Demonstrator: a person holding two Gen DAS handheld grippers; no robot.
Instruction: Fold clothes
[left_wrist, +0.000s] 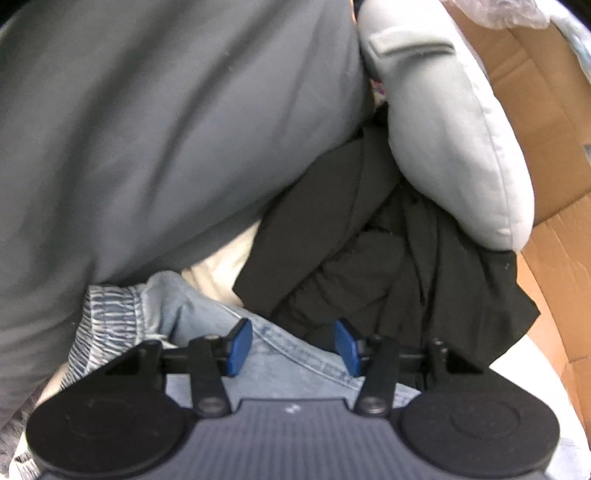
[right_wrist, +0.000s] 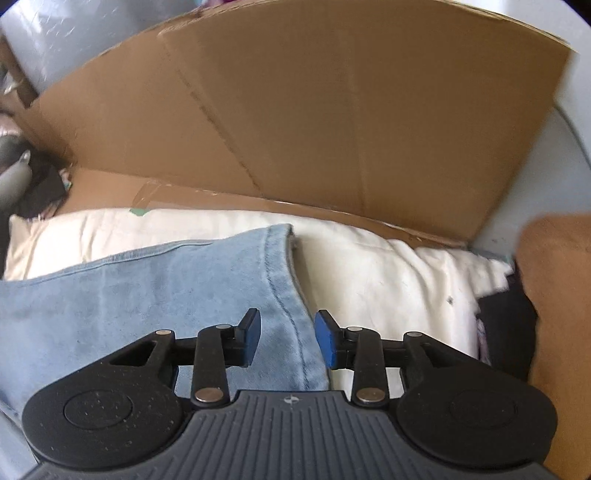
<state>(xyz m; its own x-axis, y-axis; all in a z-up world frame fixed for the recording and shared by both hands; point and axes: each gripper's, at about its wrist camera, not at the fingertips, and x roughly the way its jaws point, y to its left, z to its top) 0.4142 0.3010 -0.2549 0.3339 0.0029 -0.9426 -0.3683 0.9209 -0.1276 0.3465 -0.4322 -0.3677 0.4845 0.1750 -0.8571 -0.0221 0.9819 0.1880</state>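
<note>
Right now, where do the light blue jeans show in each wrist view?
Left wrist: the jeans lie at bottom centre, waistband between the open left gripper fingers.
Right wrist: jeans fill the lower left, hem edge between the open right gripper fingers.
Shared landmark: the cardboard box.

A flattened brown cardboard box (right_wrist: 314, 110) is seen standing behind a cream cushion (right_wrist: 388, 280), with clear tape along its lower crease. A pale grey padded pillow (left_wrist: 443, 140) is noted beside more cardboard (left_wrist: 546, 129), with crinkled plastic film (left_wrist: 498, 11) above.
</note>
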